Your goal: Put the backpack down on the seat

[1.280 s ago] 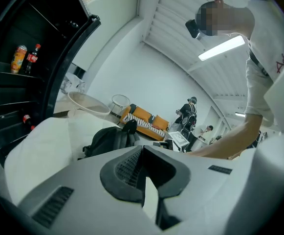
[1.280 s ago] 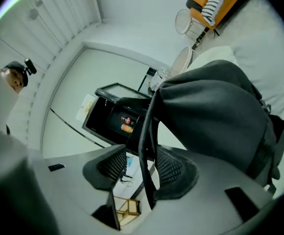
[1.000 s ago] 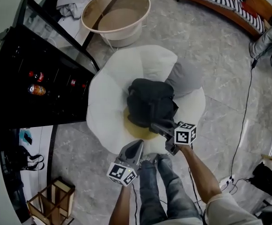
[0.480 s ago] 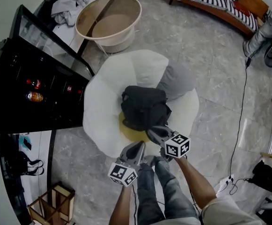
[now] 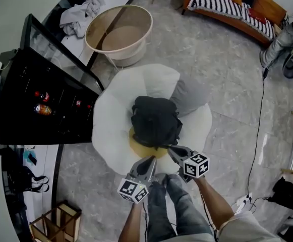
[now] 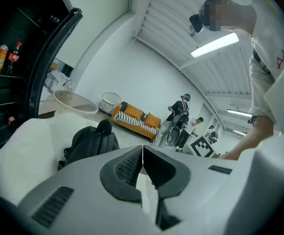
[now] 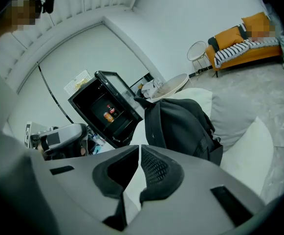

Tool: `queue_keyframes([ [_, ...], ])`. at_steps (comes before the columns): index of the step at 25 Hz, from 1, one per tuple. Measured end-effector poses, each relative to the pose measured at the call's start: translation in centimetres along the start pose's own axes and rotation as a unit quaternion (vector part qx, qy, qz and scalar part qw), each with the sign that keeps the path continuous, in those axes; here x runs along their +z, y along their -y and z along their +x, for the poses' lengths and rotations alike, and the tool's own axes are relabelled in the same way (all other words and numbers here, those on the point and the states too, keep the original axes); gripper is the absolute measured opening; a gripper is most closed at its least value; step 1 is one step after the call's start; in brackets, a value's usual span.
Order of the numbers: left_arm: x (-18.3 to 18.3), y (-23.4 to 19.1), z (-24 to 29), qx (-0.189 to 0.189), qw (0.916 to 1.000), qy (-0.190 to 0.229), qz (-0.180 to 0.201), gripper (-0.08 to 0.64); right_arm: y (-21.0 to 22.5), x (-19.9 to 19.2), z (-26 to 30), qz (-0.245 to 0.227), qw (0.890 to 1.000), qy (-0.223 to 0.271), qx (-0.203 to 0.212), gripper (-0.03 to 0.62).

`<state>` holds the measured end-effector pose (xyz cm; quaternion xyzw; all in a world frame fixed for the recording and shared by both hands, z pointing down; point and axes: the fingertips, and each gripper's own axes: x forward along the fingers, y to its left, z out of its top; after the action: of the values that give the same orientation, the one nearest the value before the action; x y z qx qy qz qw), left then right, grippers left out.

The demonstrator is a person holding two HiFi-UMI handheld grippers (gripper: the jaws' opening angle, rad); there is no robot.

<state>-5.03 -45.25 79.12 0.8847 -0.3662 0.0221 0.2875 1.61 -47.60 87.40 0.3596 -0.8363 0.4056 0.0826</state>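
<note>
Leaving the backpack [image 5: 155,121] on the seat [image 5: 111,116], right gripper [image 5: 171,150] jaws just closed empty; left gripper [image 5: 151,160] clenched.

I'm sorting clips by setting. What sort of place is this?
Probably a lounge or a mock living room: an orange sofa with a striped cover, a black glass-door drinks cooler, and a white cushioned flower-shaped seat bearing a black backpack.

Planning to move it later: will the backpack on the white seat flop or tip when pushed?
Probably floppy: the backpack shows soft creased fabric. It may slump or topple, since it stands upright on the cushiony seat.
</note>
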Motion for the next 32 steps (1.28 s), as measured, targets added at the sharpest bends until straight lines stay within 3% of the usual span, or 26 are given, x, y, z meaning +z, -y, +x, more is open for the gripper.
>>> queue_keyframes([
  [6, 3.0, 2.4, -0.7, 0.001, 0.9999, 0.004, 0.013, 0.032, -3.1, 2.7, -3.0, -0.021, 1.000, 0.019, 0.003, 0.034],
  [16, 7.8, 9.8, -4.0, 0.003, 0.9985, 0.022, 0.050, 0.032, -11.0, 8.8, -10.7, -0.105, 0.992, 0.065, 0.020, 0.028],
  [22, 10.7, 12.7, -5.7, 0.017, 0.9967, 0.041, 0.068, 0.032, -13.9, 11.6, -15.7, -0.103, 0.991, 0.089, 0.009, 0.028],
  [28, 14.8, 14.5, -6.0, 0.014, 0.9941, 0.066, 0.086, 0.032, -15.8, 14.2, -18.0, -0.150, 0.984, 0.097, -0.011, 0.028],
  [32, 18.4, 16.1, -5.1, 0.011, 0.9889, 0.078, 0.127, 0.032, -17.8, 18.3, -19.2, -0.186, 0.974, 0.130, -0.002, 0.028],
])
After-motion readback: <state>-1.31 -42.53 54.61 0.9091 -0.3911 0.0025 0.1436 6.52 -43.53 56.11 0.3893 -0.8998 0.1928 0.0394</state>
